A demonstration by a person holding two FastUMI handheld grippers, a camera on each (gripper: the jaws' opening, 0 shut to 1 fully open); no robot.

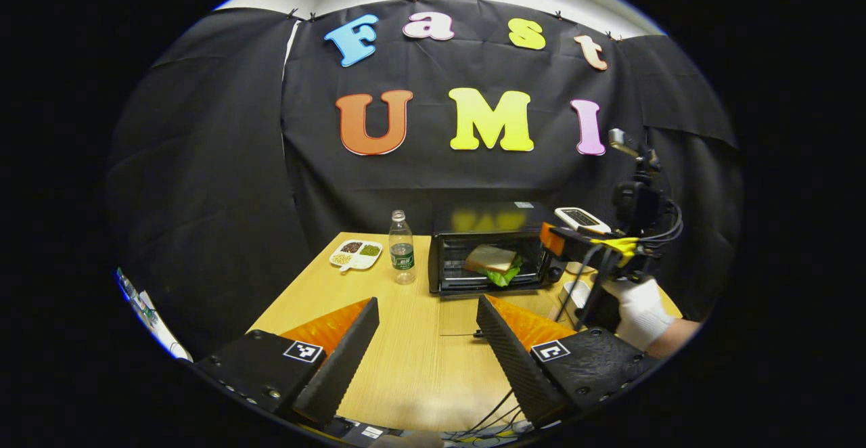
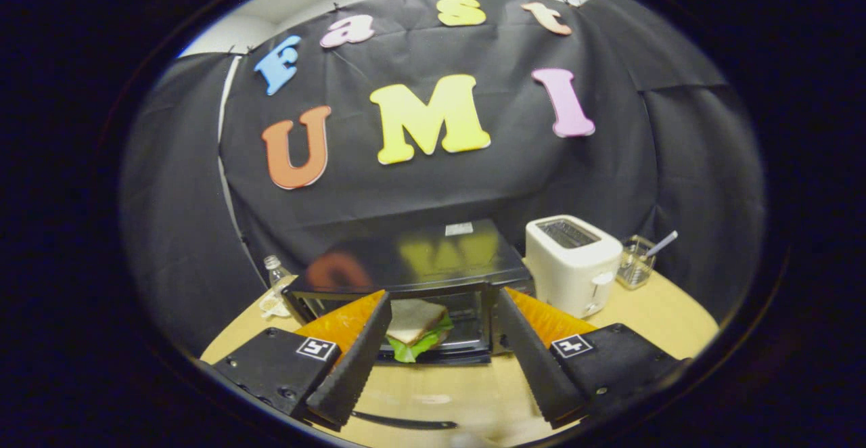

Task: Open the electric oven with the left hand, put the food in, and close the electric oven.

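Note:
The black electric oven stands at the back of the wooden table with its glass door folded down flat. A sandwich with lettuce lies on the rack inside. My left gripper hangs open and empty over the table, well in front of the door. In the left gripper view, the right gripper sits just right of the oven's front, held by a gloved hand. In the right gripper view, the right gripper is open and empty, facing the oven and the sandwich close up.
A water bottle and a white divided dish of beans stand left of the oven. A white toaster and a glass with a spoon sit to its right. Cables trail at the table's near edge.

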